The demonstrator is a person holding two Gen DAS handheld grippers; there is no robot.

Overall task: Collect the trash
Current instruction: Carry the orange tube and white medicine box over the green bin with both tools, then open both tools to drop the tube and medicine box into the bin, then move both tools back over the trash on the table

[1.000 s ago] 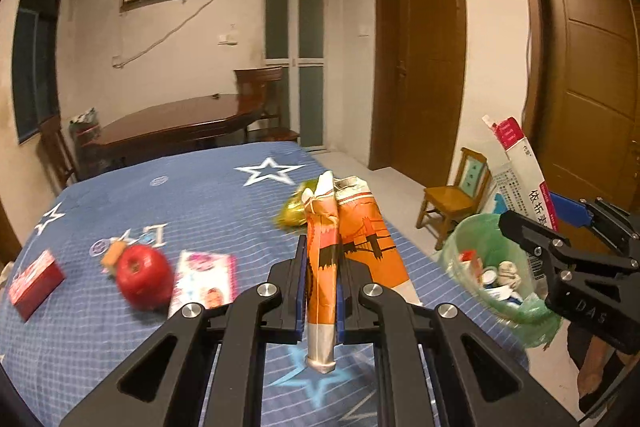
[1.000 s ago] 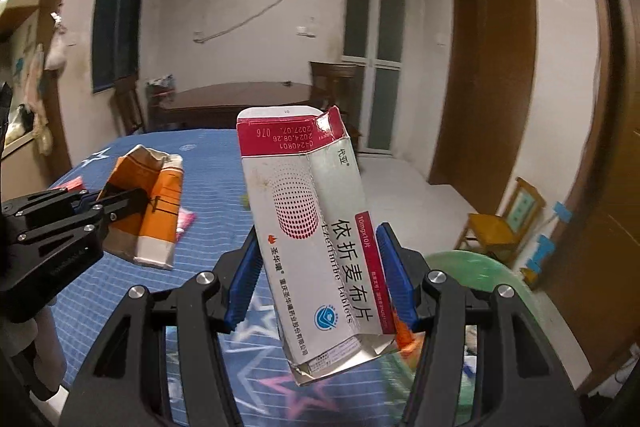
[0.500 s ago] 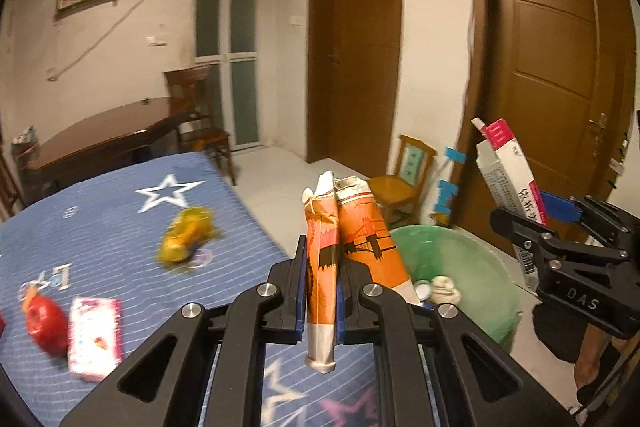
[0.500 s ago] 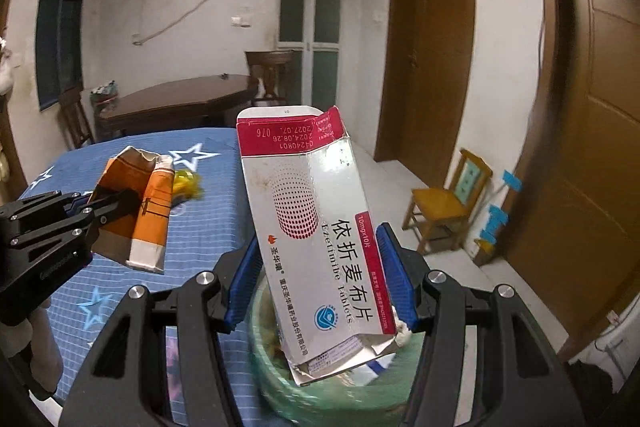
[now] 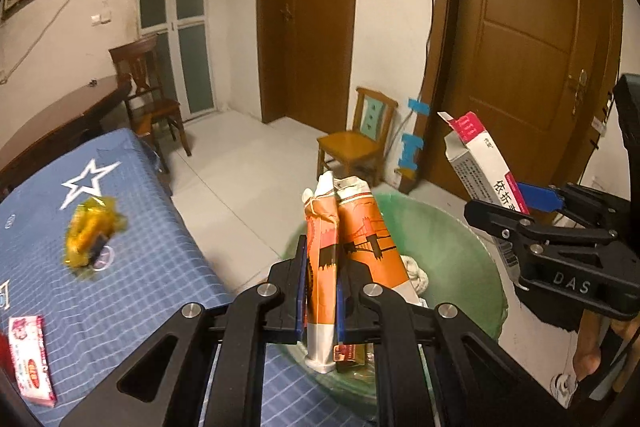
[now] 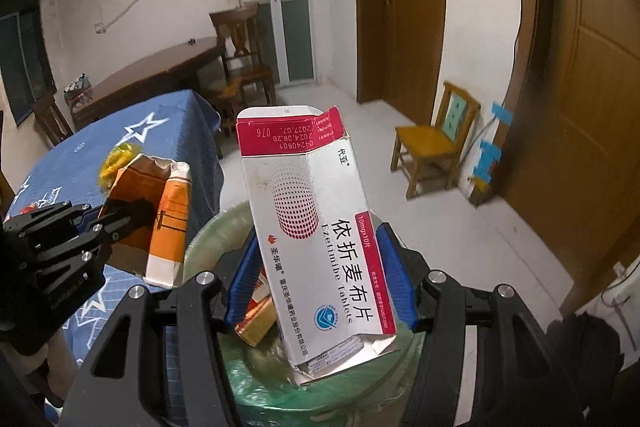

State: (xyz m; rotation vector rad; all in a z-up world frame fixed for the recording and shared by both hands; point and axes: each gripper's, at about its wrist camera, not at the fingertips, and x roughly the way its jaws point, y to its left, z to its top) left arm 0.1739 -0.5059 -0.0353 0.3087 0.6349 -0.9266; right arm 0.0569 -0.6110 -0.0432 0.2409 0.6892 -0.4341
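Trash bin (image 5: 452, 247) with green liner sits below both: left hand-held gripper (image 5: 322, 303) clamps an orange carton (image 5: 324, 267); right hand-held gripper (image 6: 320, 287) clamps a white-and-red medicine box (image 6: 316, 227) above it.

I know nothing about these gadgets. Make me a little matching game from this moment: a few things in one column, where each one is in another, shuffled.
Things:
1. orange carton
2. white and red medicine box
3. yellow wrapper
4. small wooden chair

Places:
A. lying on the blue star-patterned cloth
B. clamped in the left gripper
C. standing on the floor by the wall
D. clamped in the right gripper, above the green-lined bin

Pairs: 1-B, 2-D, 3-A, 4-C
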